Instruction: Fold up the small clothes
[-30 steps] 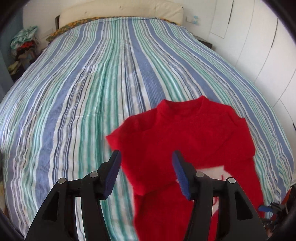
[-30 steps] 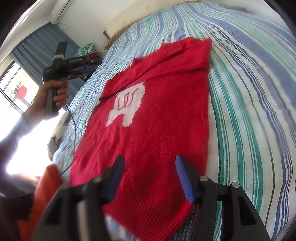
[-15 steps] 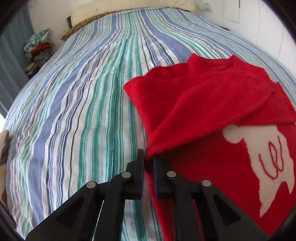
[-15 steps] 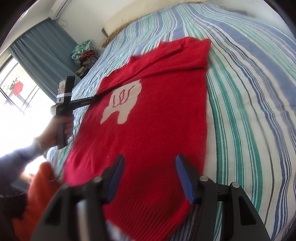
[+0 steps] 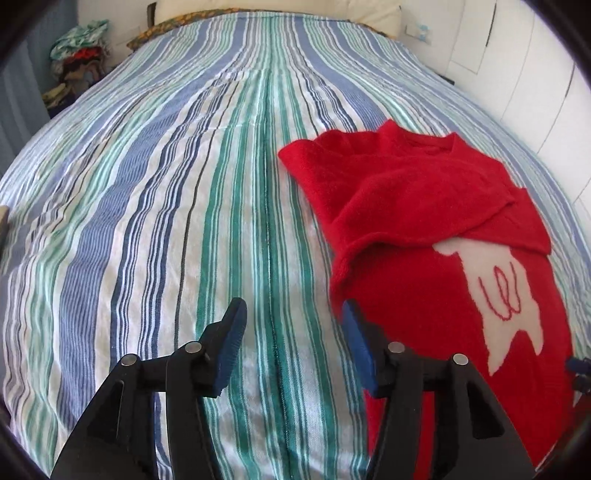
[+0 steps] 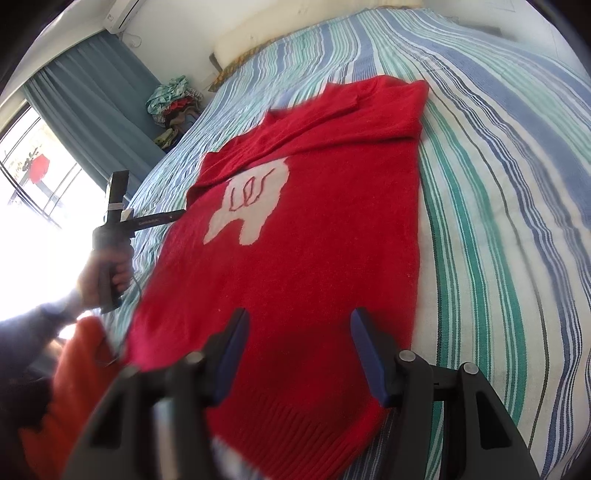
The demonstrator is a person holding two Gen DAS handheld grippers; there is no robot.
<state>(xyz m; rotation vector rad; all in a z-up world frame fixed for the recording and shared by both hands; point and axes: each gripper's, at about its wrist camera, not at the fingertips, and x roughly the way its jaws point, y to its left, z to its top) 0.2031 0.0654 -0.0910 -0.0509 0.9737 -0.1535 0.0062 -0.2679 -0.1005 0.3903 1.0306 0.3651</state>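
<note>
A red sweater [image 5: 424, 206] with a white patch lies flat on the striped bed, both sleeves folded across its chest. In the left wrist view my left gripper [image 5: 293, 314] hangs over bare bedspread just left of the sweater's edge. Its jaws are opening and nothing is between them. The right finger [image 5: 356, 343] sits beside the folded sleeve's cuff. My right gripper [image 6: 299, 325] stands open low over the sweater [image 6: 314, 240] near its ribbed hem, with only flat cloth beneath. The right wrist view also shows the left gripper [image 6: 173, 218] at the sweater's left side, held by a hand [image 6: 107, 266].
The striped bedspread [image 5: 184, 184] stretches wide to the left of the sweater. A pillow [image 5: 369, 14] lies at the head. A pile of clothes [image 6: 173, 99] sits by the blue curtain [image 6: 92, 92]. White wardrobe doors [image 5: 535, 74] run along the right. Orange cloth [image 6: 74, 369] shows at lower left.
My left gripper shut at the folded sleeve's cuff half a second ago, then opened and shifted left off the sweater, lower over the bed. The right gripper stayed put.
</note>
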